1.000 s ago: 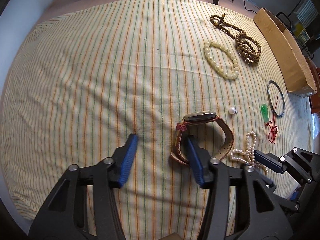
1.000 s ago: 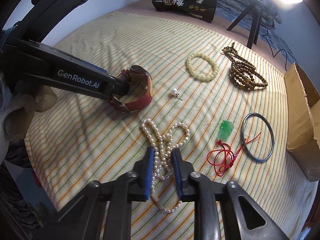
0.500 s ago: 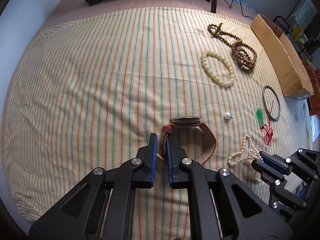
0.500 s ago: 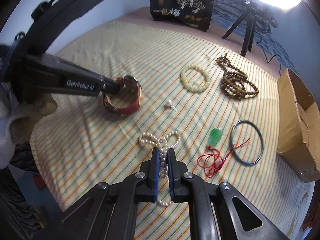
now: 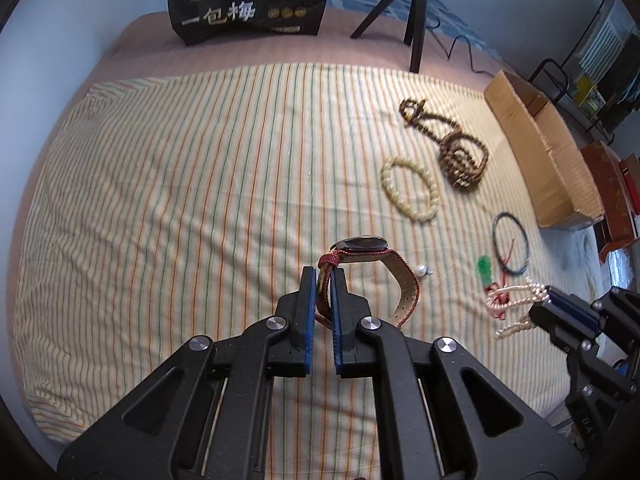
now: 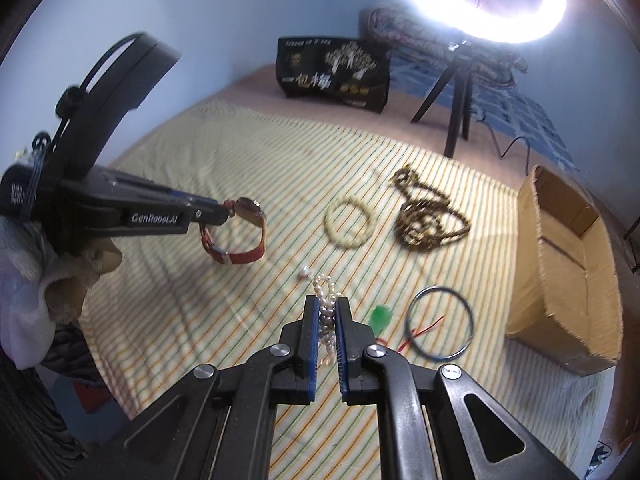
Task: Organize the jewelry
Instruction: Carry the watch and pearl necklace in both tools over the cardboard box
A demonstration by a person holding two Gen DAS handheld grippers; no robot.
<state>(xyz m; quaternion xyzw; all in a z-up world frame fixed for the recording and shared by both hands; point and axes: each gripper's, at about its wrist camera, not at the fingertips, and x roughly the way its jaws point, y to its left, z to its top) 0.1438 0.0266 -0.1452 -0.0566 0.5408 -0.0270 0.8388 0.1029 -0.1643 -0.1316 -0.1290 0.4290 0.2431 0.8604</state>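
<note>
- Left gripper (image 5: 324,280): clamped on the watch (image 5: 366,276) strap near the lug, jaws having just closed onto it; watch hanging clear of the cloth (image 5: 180,200), near centre.
- Right gripper (image 6: 327,316): pinched shut on a bunch of the pearl string (image 6: 326,300), loops spilling past the fingertips, near right of the cloth.
- Watch likely light but lopsided: stiff metal case at the top, woven red strap holding a springy loop below. Strap grip looks sound; smooth case probably slippery, best avoided.
- Pearls: limp, many small glossy beads on thread, likely to swing and snag; fragile at the thread, so a gathered bunch between the pads seems the right hold.
- Lying on the cloth, far right: cream bead bracelet (image 5: 410,190), round chunky beads in a loose ring, probably elastic; brown wooden beads (image 5: 452,148), coiled in a heap, matte and rough.
- Right: thin dark bangle (image 5: 512,242), rigid smooth hoop, likely to slip unless pinched across the rim; green pendant (image 5: 485,270) on red cord, small and probably brittle, cord the safer hold.
- Single pearl stud (image 5: 422,270) just beside the watch, tiny, round, hard to pinch.
- Cloth: soft striped weave, wrinkled.
- Open cardboard box (image 6: 568,260) at the right edge, stiff, matte.
</note>
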